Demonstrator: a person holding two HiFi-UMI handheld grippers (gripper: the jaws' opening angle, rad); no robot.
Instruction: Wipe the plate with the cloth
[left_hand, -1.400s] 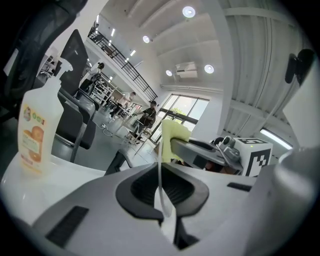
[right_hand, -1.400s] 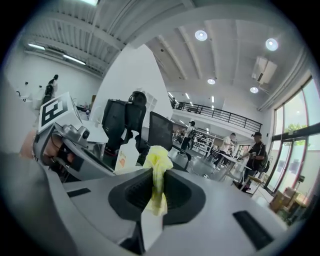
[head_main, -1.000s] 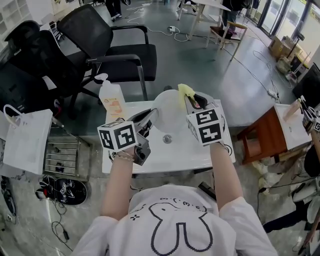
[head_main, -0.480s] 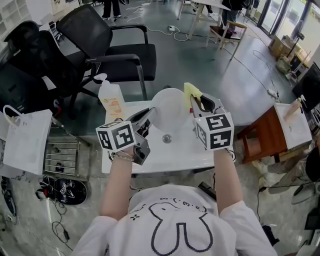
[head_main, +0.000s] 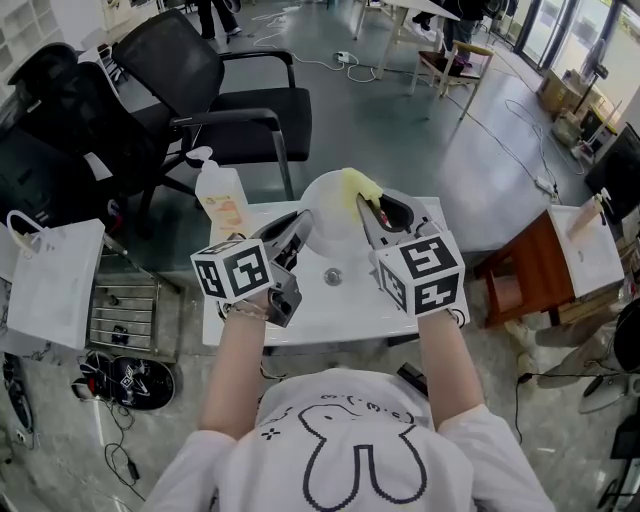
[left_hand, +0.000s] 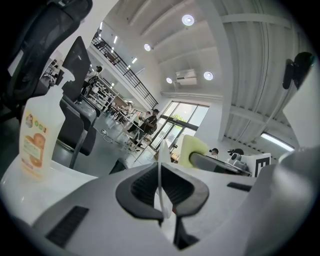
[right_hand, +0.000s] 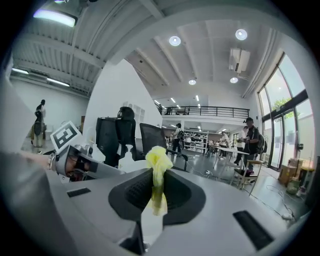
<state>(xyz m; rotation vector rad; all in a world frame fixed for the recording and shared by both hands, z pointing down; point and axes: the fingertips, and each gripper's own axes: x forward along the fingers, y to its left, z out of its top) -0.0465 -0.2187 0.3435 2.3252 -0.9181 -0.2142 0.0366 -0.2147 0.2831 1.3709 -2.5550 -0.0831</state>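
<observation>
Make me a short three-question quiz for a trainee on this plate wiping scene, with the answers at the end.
1. True or false: the left gripper is shut on the edge of the white plate.
2. What does the right gripper hold between its jaws? A) a sponge B) a yellow cloth C) a brush
3. Which thing stands on the white table, out beyond the left gripper?

Key
1. True. The plate's rim is pinched between the pads.
2. B
3. The pump bottle with the orange label.
</observation>
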